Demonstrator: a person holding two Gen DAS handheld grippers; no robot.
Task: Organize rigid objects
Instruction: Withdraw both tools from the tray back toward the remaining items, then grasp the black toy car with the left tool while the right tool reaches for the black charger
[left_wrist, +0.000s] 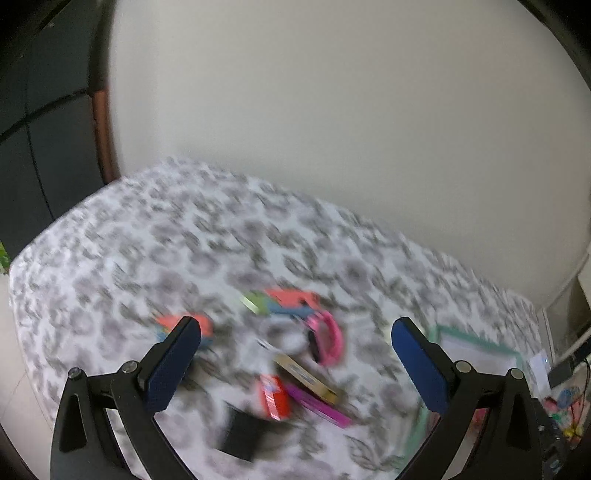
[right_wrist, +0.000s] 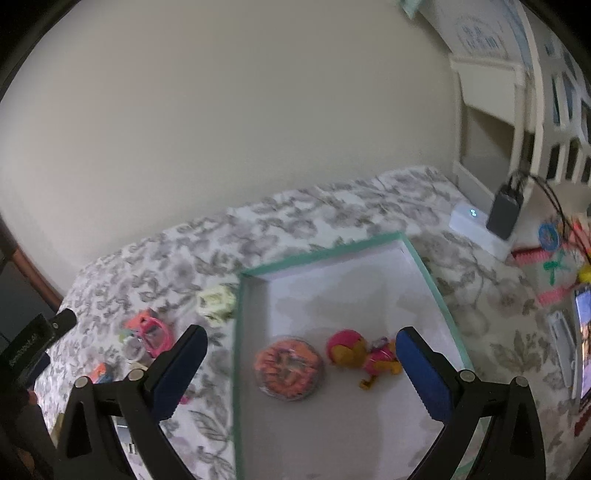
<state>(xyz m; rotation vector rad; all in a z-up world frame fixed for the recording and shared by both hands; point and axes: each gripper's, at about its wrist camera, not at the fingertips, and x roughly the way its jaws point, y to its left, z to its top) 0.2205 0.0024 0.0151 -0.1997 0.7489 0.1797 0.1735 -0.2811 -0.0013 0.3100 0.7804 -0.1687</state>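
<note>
Grey-and-white floral bedspread (left_wrist: 147, 240) carries everything. Near its middle lies a blurred heap of small hard things: a pink plastic watch (left_wrist: 327, 338), a red packet (left_wrist: 275, 397), a black box (left_wrist: 242, 434). The left gripper (left_wrist: 295, 343) hangs above them, jaws wide and empty, likely choosing one. The right gripper (right_wrist: 301, 350), jaws equally wide and empty, hangs over a green-rimmed white tray (right_wrist: 424, 266) toward the bed's right edge, holding an orange round tin (right_wrist: 290, 367) and a yellow-pink figure (right_wrist: 364, 354).

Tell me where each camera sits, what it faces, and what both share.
Left wrist: behind the open left tool, looking down at blurred scattered items on the floral cloth; only tool fingers show.
Right wrist: behind the open right tool, over the tray holding a round tin and doll.
Shared: cloth, tray, pink item.
</note>
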